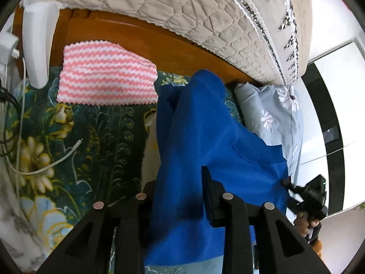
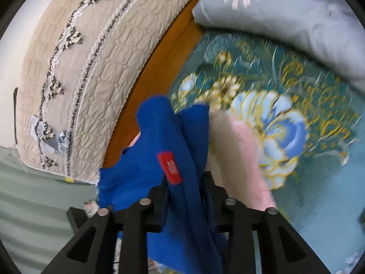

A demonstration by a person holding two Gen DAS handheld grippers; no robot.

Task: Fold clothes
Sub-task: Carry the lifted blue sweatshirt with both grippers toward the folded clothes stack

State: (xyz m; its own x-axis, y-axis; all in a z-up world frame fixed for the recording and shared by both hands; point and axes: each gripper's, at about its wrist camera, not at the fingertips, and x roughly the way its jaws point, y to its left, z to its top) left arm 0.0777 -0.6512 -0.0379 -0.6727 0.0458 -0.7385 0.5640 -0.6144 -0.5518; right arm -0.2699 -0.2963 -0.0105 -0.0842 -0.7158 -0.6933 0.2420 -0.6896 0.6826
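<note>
Gripping the blue garment (image 1: 205, 137): left gripper (image 1: 178, 196) and right gripper (image 2: 186, 191), jaws clamped on cloth, pointing toward 12 o'clock over the floral bedspread (image 1: 91, 125).

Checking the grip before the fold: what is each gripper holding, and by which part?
Both hold the blue garment: the left gripper on a bunched edge, the right gripper by the fabric beside its red label.

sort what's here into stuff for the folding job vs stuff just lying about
For the job:
blue garment
left gripper, shut on it
right gripper, shut on it

Lying about:
striped cloth
white cable
floral pillow
quilted cover
floral bedspread
</note>
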